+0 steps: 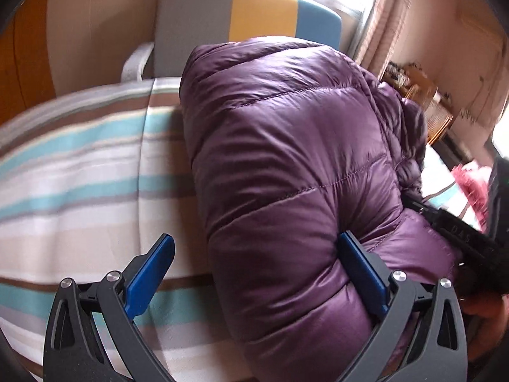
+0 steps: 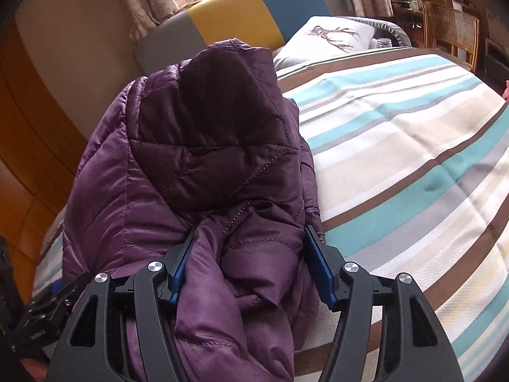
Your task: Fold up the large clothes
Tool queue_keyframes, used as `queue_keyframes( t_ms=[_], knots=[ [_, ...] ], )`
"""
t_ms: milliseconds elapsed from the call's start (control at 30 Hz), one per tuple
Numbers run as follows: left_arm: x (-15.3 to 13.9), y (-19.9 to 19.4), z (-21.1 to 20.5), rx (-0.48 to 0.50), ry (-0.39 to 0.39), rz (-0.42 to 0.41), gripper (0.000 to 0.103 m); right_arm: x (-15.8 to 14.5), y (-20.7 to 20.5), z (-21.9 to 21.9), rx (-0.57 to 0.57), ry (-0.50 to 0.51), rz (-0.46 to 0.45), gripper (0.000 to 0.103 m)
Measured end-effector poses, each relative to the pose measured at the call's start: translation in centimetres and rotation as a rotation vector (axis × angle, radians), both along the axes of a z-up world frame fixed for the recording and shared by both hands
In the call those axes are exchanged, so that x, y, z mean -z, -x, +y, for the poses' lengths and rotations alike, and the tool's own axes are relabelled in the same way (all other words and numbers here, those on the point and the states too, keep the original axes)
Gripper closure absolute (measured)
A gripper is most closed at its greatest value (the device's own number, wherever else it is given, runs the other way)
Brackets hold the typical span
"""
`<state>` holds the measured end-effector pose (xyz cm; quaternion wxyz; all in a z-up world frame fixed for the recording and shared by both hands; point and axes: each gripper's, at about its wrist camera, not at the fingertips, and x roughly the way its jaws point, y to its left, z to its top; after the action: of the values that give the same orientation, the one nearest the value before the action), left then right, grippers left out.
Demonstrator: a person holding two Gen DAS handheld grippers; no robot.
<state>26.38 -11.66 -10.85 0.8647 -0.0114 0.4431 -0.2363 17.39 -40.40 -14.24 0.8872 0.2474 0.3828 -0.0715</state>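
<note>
A purple quilted puffer jacket (image 1: 286, 159) lies folded in a thick bundle on the striped bed cover (image 1: 79, 175). My left gripper (image 1: 254, 273) is open wide; the bundle's near end sits between its blue pads, against the right pad (image 1: 362, 273). In the right wrist view the jacket (image 2: 197, 146) shows its hood and bunched folds. My right gripper (image 2: 248, 267) is open, its pads on either side of a thick fold of the jacket without pinching it flat. The right gripper's black body shows in the left wrist view (image 1: 467, 248).
The bed has a grey, yellow and blue headboard (image 2: 235, 22) and a white pillow (image 2: 324, 41). A wicker chair (image 2: 451, 31) stands beyond the far side. An orange wooden wardrobe (image 2: 19, 133) stands to the left. Pink cloth (image 1: 474, 181) lies at the right.
</note>
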Motion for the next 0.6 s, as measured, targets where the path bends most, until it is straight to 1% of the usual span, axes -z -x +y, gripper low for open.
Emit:
queue_keyframes(
  t_ms=[67, 133, 200, 233, 333, 400, 500, 600],
  knots=[
    [-0.6, -0.2, 0.7, -0.011, 0.054, 0.019, 0.002, -0.9, 0.0, -0.9, -0.006, -0.058, -0.006, 0.038],
    [-1.3, -0.4, 1.5, -0.027, 0.107, 0.024, 0.002, -1.4, 0.0, -1.8, -0.018, -0.121, -0.02, 0.03],
    [-1.5, -1.2, 2.2, -0.044, 0.164, 0.044, 0.002, -1.5, -0.1, -2.6, -0.008, -0.166, -0.025, 0.03],
    [-1.5, -1.3, 2.1, -0.051, 0.176, 0.058, 0.002, -1.3, -0.4, -3.2, -0.006, -0.197, -0.023, 0.03],
    [-0.9, -2.5, 1.4, -0.037, 0.168, 0.102, 0.002, -0.3, -1.9, -4.2, -0.028, -0.272, 0.012, 0.03],
    [-0.6, -2.7, 0.7, -0.015, 0.155, 0.113, 0.002, 0.3, -2.4, -4.5, -0.036, -0.285, 0.028, 0.029],
    [-0.1, -3.1, 0.0, 0.016, 0.137, 0.106, 0.002, 1.0, -3.4, -5.4, -0.055, -0.304, 0.03, 0.029],
    [0.2, -3.3, -0.1, 0.025, 0.151, 0.116, 0.002, 1.4, -3.3, -5.2, -0.065, -0.311, 0.028, 0.029]
  ],
)
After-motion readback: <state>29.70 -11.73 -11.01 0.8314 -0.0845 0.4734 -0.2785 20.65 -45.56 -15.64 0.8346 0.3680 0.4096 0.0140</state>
